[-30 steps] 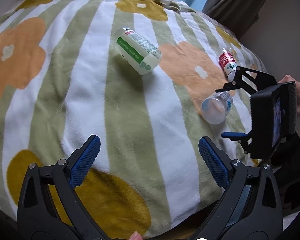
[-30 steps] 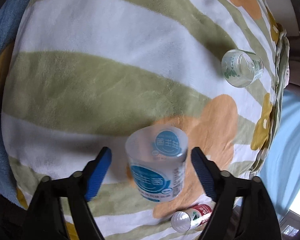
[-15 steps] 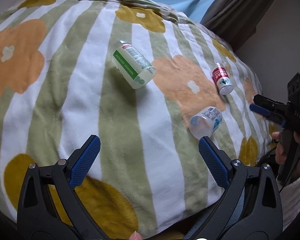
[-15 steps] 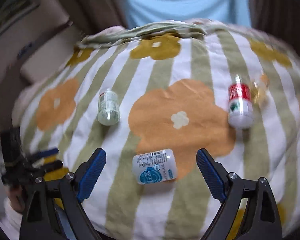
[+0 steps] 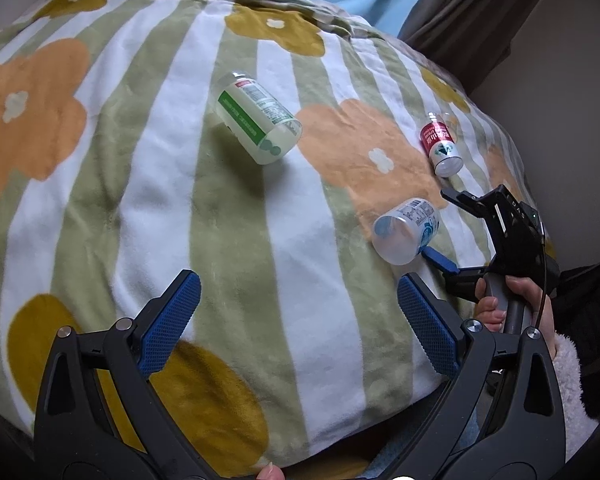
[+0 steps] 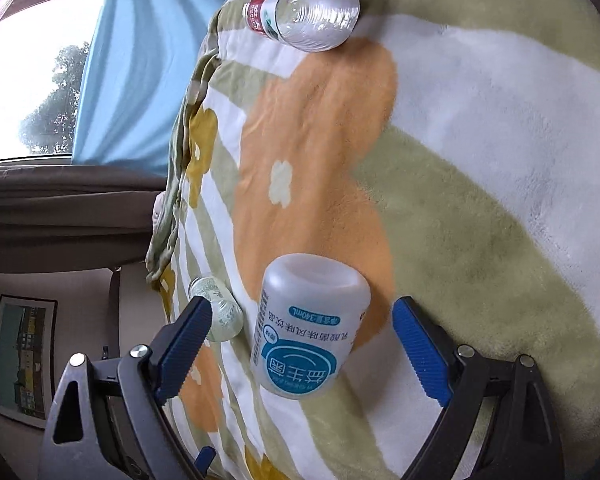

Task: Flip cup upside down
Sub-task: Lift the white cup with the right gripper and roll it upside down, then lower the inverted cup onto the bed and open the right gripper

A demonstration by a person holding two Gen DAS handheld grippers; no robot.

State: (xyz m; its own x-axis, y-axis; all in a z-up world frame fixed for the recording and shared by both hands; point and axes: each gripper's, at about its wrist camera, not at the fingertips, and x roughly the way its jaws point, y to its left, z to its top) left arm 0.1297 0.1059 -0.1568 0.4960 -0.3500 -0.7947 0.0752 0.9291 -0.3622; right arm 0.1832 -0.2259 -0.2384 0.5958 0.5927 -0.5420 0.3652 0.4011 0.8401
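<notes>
The cup point(image 5: 406, 232) is a translucent plastic container with a blue label, lying on its side on the striped flower blanket point(image 5: 140, 160). In the right wrist view, which is rolled sideways, the cup point(image 6: 308, 332) lies between the blue fingers of my right gripper point(image 6: 303, 312). That gripper is open, with a gap on each side of the cup. In the left wrist view my right gripper point(image 5: 437, 222) straddles the cup's right end. My left gripper point(image 5: 296, 292) stands open and empty near the blanket's front edge, well short of the cup.
A green-labelled bottle point(image 5: 258, 120) lies on its side mid-blanket, also visible as the bottle point(image 6: 218, 314) behind my right gripper's left finger. A red-labelled bottle point(image 5: 440, 146) lies at the far right. A hand point(image 5: 500, 300) holds the right gripper's handle. Blue curtain and wall lie behind.
My right gripper pulled back from the cup, then came in again rolled sideways, and now has the cup between its open fingers. The cup still lies on its side. My left gripper barely moved.
</notes>
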